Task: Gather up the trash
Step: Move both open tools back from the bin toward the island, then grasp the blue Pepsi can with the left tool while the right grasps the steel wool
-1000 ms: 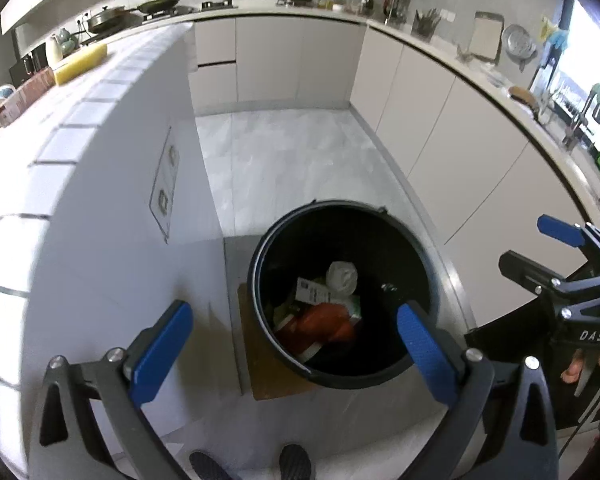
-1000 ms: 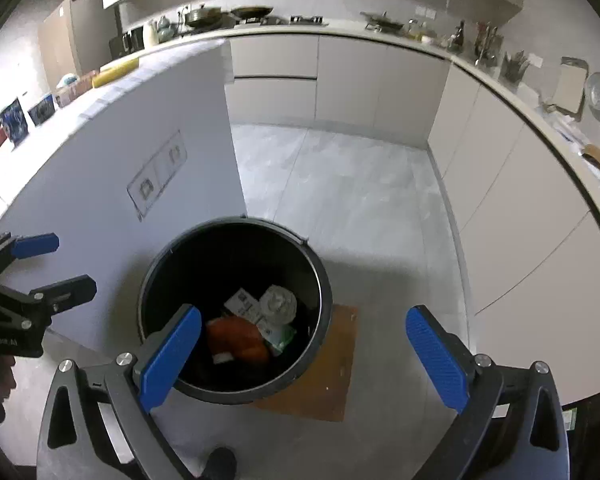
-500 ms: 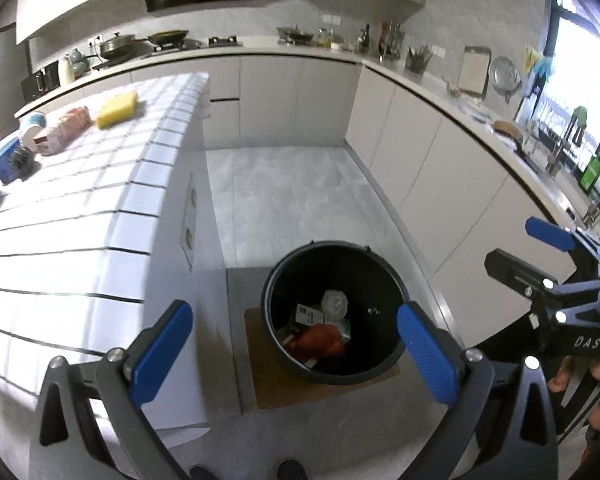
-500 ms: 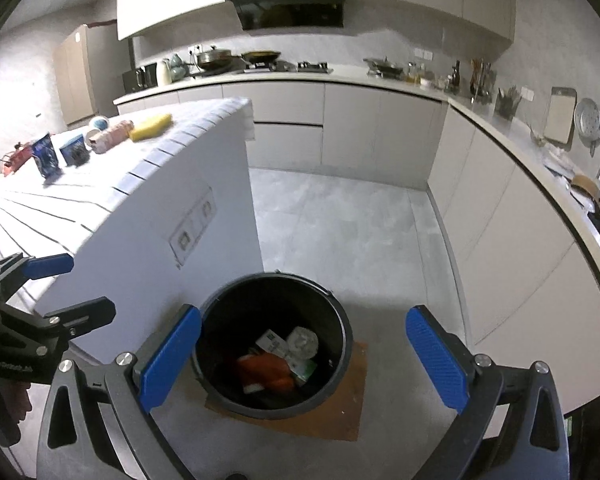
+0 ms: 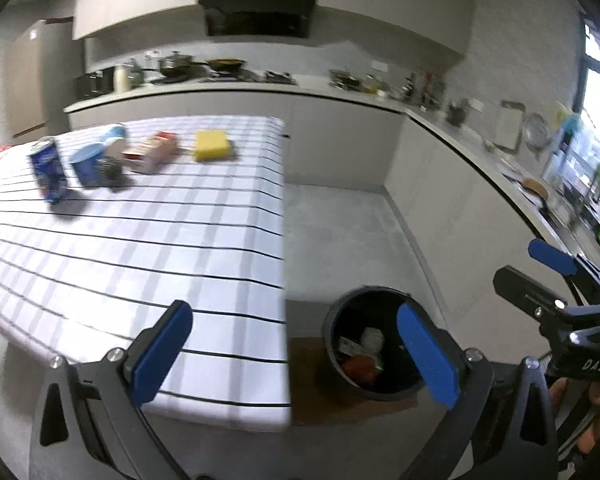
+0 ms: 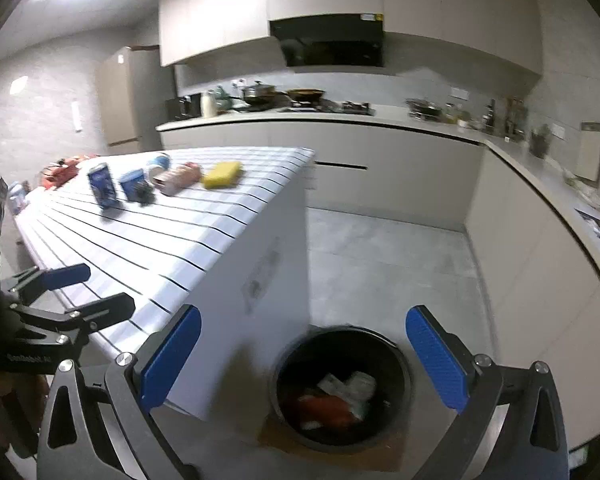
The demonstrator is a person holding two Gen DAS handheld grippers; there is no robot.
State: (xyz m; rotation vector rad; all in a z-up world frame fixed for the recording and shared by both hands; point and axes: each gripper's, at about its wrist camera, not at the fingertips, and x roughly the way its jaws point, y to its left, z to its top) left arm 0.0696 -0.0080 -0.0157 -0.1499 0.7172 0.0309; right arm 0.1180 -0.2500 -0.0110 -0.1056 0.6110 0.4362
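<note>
On the white tiled worktop point(image 5: 148, 232), taking the yellow sponge point(image 5: 213, 145) as the marker, four things stand in a loose row to its left. Farthest from the sponge is one blue can point(image 5: 49, 171), upright. Next comes one blue cup point(image 5: 85, 165) with a small dark object point(image 5: 111, 169) touching it (too blurred to name). Then one reddish packet point(image 5: 151, 152) lies on its side just beside the sponge. A second blue-and-white container point(image 5: 115, 134) sits behind the cup. Beyond the can, at the worktop's far left, red clutter shows but cannot be made out.

The left tool point(image 5: 296, 356) hangs over the worktop's near right corner, its two blue pads wide apart and nothing between them. To the right of the sponge and far below it, one black bin point(image 5: 374, 344) stands on the floor on a brown mat point(image 5: 312, 384), beside the worktop's end wall. The bin holds the trash: an orange wrapper point(image 6: 326, 408), white crumpled paper point(image 6: 360, 382) and a printed scrap. The right tool point(image 6: 306, 360) hovers above the bin, jaws spread and empty.
</note>
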